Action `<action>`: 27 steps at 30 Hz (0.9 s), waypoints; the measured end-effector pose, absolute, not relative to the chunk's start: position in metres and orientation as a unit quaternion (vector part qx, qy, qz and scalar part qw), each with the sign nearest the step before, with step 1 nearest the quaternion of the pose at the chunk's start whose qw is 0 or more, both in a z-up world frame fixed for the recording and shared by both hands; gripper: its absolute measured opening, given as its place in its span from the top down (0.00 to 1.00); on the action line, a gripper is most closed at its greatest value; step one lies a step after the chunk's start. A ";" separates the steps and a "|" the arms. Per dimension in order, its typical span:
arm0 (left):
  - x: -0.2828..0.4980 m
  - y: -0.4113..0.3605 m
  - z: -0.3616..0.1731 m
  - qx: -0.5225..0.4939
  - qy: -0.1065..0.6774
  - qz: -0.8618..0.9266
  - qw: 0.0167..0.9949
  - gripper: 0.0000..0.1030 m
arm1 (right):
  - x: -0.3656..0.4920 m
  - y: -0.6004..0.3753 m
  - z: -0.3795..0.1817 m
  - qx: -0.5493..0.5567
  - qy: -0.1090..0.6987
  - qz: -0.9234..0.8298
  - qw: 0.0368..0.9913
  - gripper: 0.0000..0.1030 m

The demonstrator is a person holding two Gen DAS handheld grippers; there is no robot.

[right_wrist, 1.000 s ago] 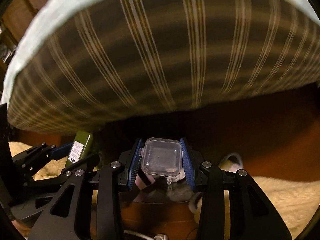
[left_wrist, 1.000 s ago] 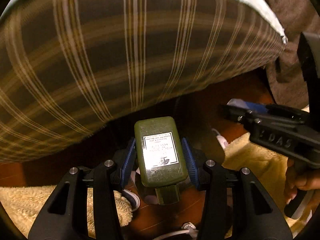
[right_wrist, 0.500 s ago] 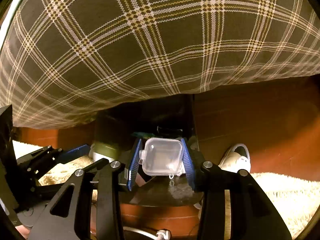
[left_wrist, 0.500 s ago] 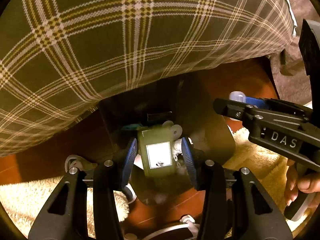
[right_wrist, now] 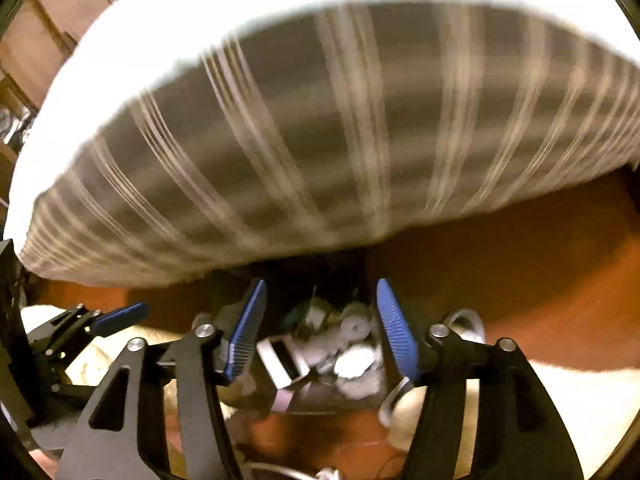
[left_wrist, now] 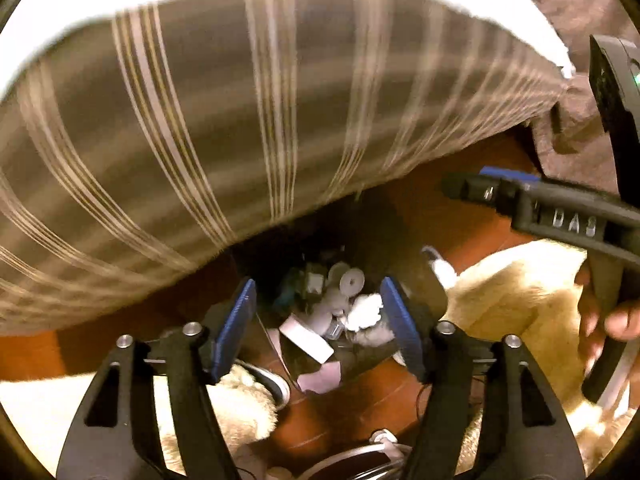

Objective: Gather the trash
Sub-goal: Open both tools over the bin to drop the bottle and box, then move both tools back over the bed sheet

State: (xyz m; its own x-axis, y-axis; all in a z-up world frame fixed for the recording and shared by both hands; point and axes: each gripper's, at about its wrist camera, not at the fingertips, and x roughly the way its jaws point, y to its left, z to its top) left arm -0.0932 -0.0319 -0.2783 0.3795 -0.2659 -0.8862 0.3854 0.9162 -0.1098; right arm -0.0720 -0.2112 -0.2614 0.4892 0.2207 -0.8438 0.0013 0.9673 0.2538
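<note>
While both grippers hang above the dark trash bin (left_wrist: 360,356), the left gripper (left_wrist: 318,326) and right gripper (right_wrist: 320,326) have just been opening; their jaws stand spread and empty, and the trash (right_wrist: 352,344) lies inside the bin.

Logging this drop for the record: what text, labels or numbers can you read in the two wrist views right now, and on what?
"DAS": raised letters on the right gripper body, left wrist view; blurred but legible.
Trash in the bin: no label legible; the pieces are small and motion-blurred.
Plaid bedding: stripes only, no text.
Right wrist view: nothing readable.
</note>
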 end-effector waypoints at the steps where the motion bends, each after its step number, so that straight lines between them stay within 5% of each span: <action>1: -0.095 -0.032 -0.264 0.062 0.510 -0.199 0.835 0.34 | -0.073 -0.214 -0.250 0.107 0.489 0.061 0.864 0.35; 9: -0.068 -0.034 -0.155 0.057 0.425 -0.211 0.878 0.21 | -0.053 -0.251 -0.143 0.102 0.389 0.038 0.915 0.16; 19: 0.050 -0.032 -0.093 0.032 0.379 -0.182 0.907 0.11 | 0.057 -0.272 -0.084 0.081 0.357 0.036 0.930 0.15; 27: 0.136 -0.038 -0.090 0.042 0.377 -0.167 0.910 0.11 | 0.172 -0.258 -0.094 0.083 0.390 0.042 0.916 0.15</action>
